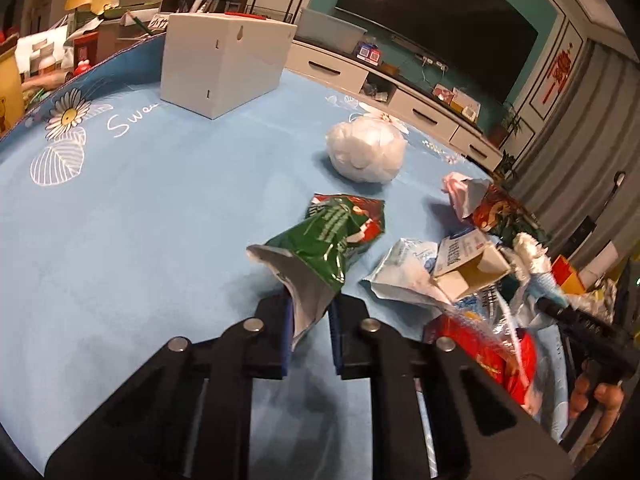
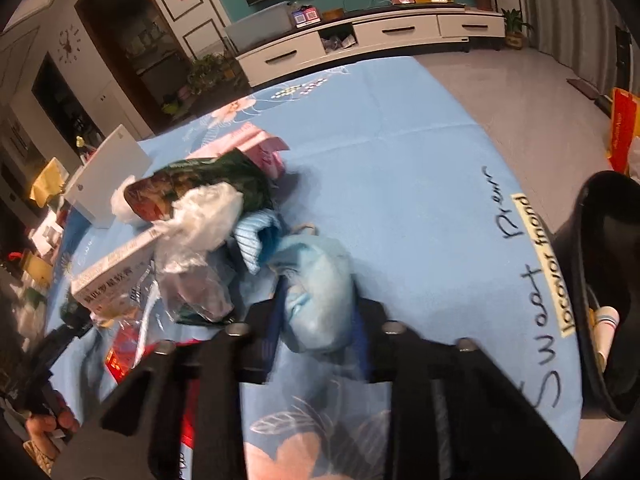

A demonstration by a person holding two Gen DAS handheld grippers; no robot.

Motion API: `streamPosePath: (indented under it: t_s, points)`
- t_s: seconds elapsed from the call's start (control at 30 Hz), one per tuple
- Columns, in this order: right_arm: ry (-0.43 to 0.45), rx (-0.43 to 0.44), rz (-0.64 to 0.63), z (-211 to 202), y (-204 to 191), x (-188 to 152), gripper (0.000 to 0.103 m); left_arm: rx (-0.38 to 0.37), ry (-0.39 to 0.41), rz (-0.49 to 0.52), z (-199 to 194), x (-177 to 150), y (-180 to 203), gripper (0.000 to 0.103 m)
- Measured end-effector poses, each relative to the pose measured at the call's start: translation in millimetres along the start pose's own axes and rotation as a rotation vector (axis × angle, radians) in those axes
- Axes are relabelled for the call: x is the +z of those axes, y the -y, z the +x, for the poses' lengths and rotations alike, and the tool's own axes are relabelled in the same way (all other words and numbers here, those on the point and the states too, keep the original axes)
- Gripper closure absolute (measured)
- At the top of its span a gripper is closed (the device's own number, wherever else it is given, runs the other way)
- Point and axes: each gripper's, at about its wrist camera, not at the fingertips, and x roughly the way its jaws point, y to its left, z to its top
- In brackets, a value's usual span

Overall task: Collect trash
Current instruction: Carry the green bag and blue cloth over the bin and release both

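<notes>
In the left wrist view my left gripper (image 1: 309, 320) is shut on the silver torn end of a green snack bag (image 1: 328, 236), which lies on the blue tablecloth (image 1: 140, 220). A white crumpled plastic ball (image 1: 366, 148) lies beyond it. To the right is a pile of trash: a small open carton (image 1: 472, 264), a light blue wrapper (image 1: 404, 276) and a red packet (image 1: 508, 356). In the right wrist view my right gripper (image 2: 318, 320) is shut on a light blue crumpled bag (image 2: 320, 292). The pile (image 2: 192, 216) lies just to its left.
A white box (image 1: 224, 60) stands at the far side of the table, also seen in the right wrist view (image 2: 106, 172). A black bin (image 2: 600, 280) holding some trash stands at the right table edge. A white TV cabinet (image 2: 360, 40) stands beyond the table.
</notes>
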Motion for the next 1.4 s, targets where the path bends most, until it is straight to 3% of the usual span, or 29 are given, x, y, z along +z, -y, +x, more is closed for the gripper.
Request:
streamPosePath:
  t_s: [0.1, 0.4, 0.67, 1.03, 1.4]
  points:
    - [0.020, 0.000, 0.010, -13.4, 5.8, -5.7, 0.091, -0.015, 0.016, -0.013, -12.3, -3.2, 0.3, 0.090]
    - [0.083, 0.038, 0.028, -74.6, 23.1, -25.4, 0.092, -0.069, 0.093, 0.028, -77.1, -14.9, 22.6, 0.091]
    - [0.182, 0.013, 0.101, -134.2, 62.4, -35.1, 0.092, -0.225, 0.068, 0.172, -102.4, -30.7, 98.9, 0.091]
    - [0.298, -0.097, 0.240, -177.1, 133.4, -48.0, 0.092, -0.405, -0.042, 0.386, -73.3, -62.6, 234.1, 0.091]
    - [0.293, -0.203, 0.372, -169.4, 196.7, -58.2, 0.090, -0.503, -0.170, 0.602, -13.8, -95.5, 372.2, 0.090]
